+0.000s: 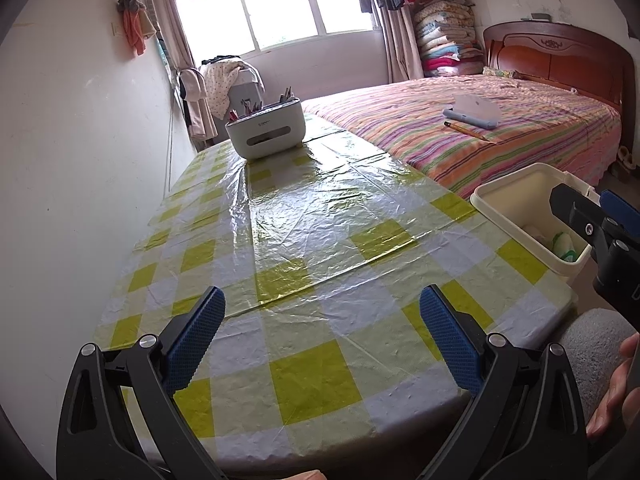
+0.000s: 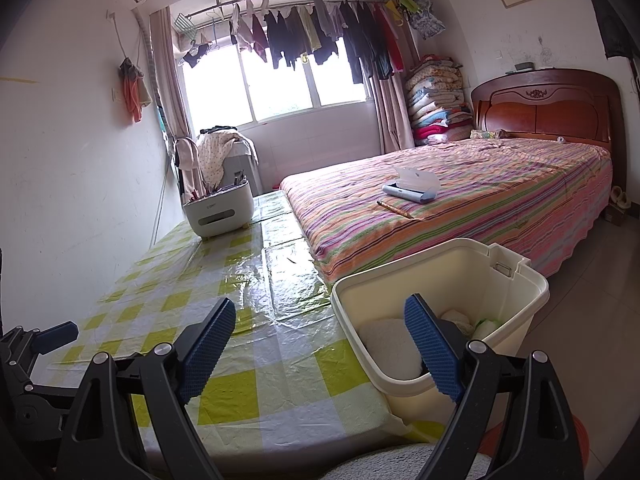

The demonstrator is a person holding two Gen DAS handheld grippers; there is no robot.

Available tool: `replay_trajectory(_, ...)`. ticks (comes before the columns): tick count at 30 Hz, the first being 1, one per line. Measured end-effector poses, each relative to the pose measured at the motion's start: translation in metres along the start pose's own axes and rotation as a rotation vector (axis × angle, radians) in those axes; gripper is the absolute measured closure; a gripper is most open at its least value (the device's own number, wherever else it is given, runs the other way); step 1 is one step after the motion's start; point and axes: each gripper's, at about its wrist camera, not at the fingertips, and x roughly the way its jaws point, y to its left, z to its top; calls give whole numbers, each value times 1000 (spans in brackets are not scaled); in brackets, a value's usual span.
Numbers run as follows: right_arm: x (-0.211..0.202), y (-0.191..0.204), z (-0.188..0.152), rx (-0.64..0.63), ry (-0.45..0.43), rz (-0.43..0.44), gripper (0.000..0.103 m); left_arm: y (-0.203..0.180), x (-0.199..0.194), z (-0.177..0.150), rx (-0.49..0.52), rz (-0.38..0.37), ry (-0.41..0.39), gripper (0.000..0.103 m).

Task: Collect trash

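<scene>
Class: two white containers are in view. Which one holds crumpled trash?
The cream bin at the table's right edge; wrappers lie inside. The white organizer at the far end holds upright pens.

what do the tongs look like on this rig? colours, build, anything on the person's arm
Both the left tongs and right tongs share one build: matte black angular arms with triangular cut-outs and silver round pivot bolts. Finger pads are blue with a fine dimpled texture. No cables or markings show. A grey fuzzy sleeve covers the right forearm.
</scene>
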Motion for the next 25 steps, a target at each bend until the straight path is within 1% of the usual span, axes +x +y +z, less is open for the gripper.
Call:
replay_trajectory(3, 0, 0, 0, 0, 0, 0, 19, 0, -2, 0, 4, 3, -7, 7)
replay_trajectory(5, 0, 0, 0, 0, 0, 0, 19, 0, -3, 0, 4, -13, -13, 7)
replay_trajectory(9, 0, 0, 0, 0, 0, 0, 19, 4, -10, 0, -21, -36, -51, 7)
replay_trajectory(13, 0, -1, -1, 0, 0, 0, 19, 7, -16, 0, -36, 1, -94, 7)
replay_trajectory(17, 0, -1, -1, 1, 0, 0, 19, 5, -14, 1, -24, 20, -85, 7)
replay_trajectory(20, 0, -1, -1, -1, -1, -1, 19, 5, -10, 2, -23, 4, -55, 7)
replay_trajectory(25, 0, -1, 0, 1, -1, 1, 19, 7, -8, 1, -34, -7, -41, 7)
